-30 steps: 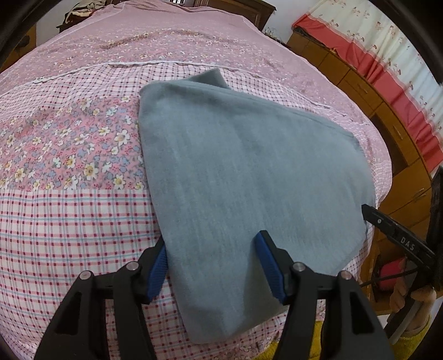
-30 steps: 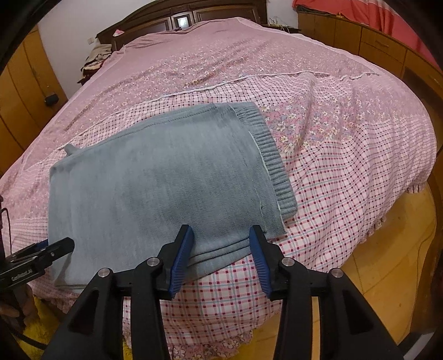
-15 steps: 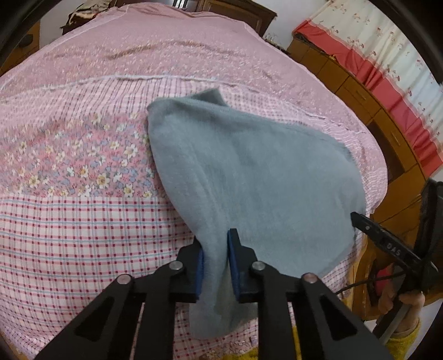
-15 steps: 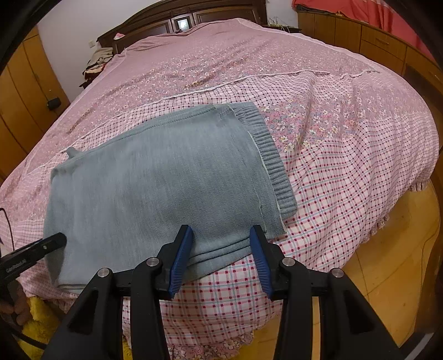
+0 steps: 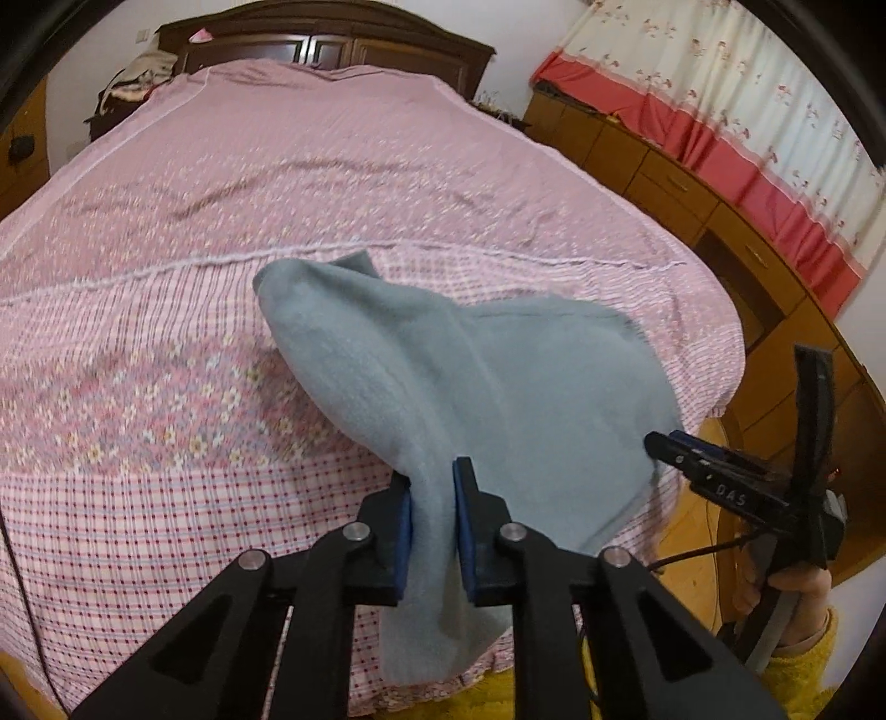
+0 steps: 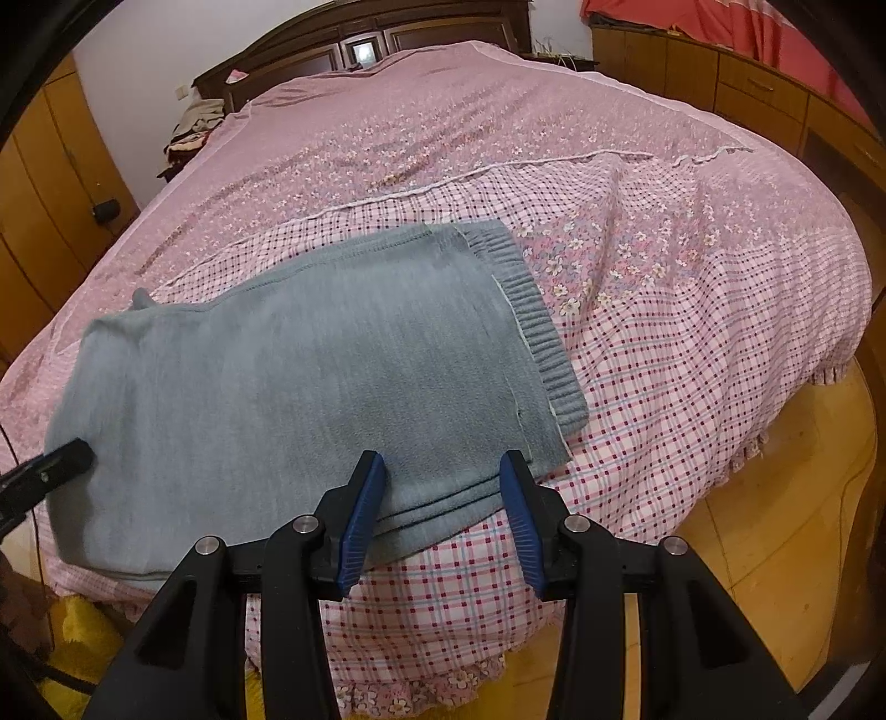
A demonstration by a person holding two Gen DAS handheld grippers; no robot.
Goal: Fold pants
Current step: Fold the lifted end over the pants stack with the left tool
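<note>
Your left claw (image 5: 433, 518) is clamped on the pants' (image 6: 288, 382) near-left corner, lifted off the bed (image 6: 692, 354). Right claw (image 6: 443, 515) gapes empty at the near edge by the waistband (image 6: 540, 332). Long axis runs left-right; fold toward waistband.

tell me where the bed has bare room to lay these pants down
Bare bedspread runs from the pants up to the headboard, and right of the ribbed waistband. It is crowded at the near edge, where the left gripper pinches the cloth.
</note>
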